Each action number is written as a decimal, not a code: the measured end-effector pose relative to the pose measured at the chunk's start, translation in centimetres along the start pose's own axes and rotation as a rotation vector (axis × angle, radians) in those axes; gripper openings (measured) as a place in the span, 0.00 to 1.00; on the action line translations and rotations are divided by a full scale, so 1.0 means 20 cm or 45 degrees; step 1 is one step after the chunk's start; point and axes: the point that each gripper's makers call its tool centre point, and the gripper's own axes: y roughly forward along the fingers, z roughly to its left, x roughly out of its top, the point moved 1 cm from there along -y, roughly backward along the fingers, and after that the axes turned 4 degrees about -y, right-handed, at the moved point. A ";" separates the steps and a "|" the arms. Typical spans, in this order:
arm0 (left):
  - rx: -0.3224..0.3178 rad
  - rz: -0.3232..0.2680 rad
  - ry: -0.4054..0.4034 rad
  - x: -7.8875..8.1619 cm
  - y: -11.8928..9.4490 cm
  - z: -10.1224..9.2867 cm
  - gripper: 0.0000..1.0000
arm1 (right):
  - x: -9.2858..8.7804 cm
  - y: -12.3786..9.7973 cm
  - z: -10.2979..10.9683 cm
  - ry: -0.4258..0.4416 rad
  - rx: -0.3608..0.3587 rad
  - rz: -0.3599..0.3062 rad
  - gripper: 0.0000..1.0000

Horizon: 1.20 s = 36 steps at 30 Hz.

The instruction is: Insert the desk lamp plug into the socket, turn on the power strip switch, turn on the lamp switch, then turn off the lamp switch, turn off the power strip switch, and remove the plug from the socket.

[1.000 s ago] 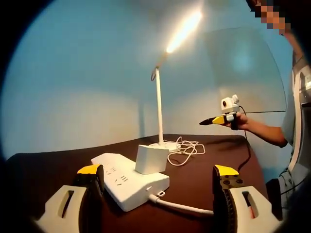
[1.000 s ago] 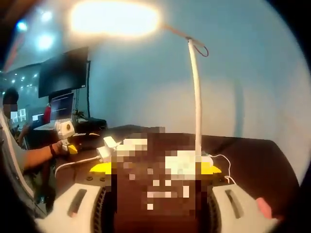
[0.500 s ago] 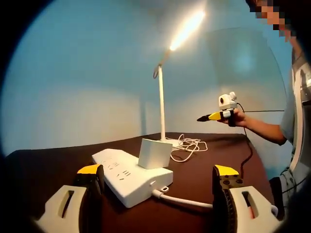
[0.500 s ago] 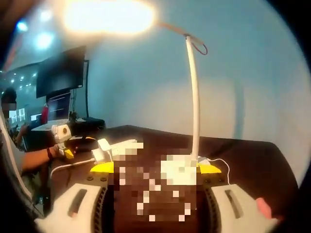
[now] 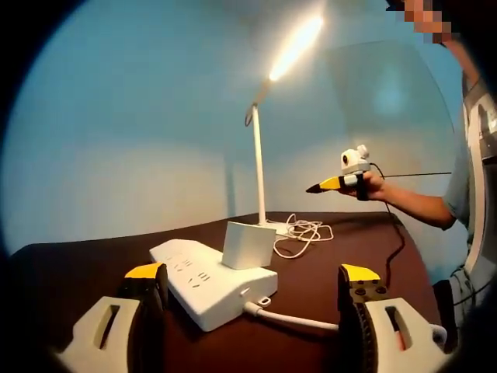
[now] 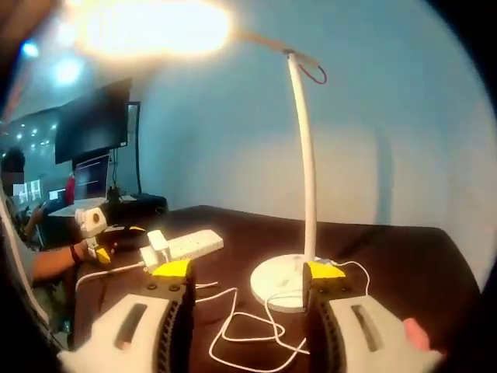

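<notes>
Far off to our right gripper's left, we see a dark monitor (image 6: pixel 97 120) above a cluttered desk (image 6: pixel 128 206).

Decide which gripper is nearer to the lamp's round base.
Right. The right gripper hovers just before the lamp base, jaws apart. The left gripper sits back by the power strip, with the base beyond it.

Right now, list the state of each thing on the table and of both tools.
Lamp: lit, upright on its base.
Plug: seated in the power strip.
Power strip: flat on the table; switch position not readable.
Lamp cord: loose loops on the table.
Left tool: open, holding nothing.
Right tool: open, holding nothing, jaws either side of the lamp base.
</notes>
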 end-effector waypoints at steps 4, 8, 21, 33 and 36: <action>-0.013 -0.008 -0.012 0.01 0.00 0.00 0.87 | 0.00 0.03 0.00 -0.010 0.010 0.008 0.54; -0.016 -0.016 -0.022 0.01 -0.01 0.00 0.87 | 0.01 0.07 -0.02 -0.030 0.011 0.016 0.54; -0.020 -0.030 -0.028 0.02 -0.01 0.00 0.87 | 0.01 0.18 -0.07 -0.059 0.023 0.032 0.37; -0.017 -0.032 -0.024 0.03 -0.01 0.01 0.86 | 0.00 0.29 -0.12 -0.089 0.025 0.046 0.27; -0.014 -0.035 -0.020 0.03 -0.01 0.01 0.85 | -0.01 0.31 -0.13 -0.103 0.021 0.057 0.23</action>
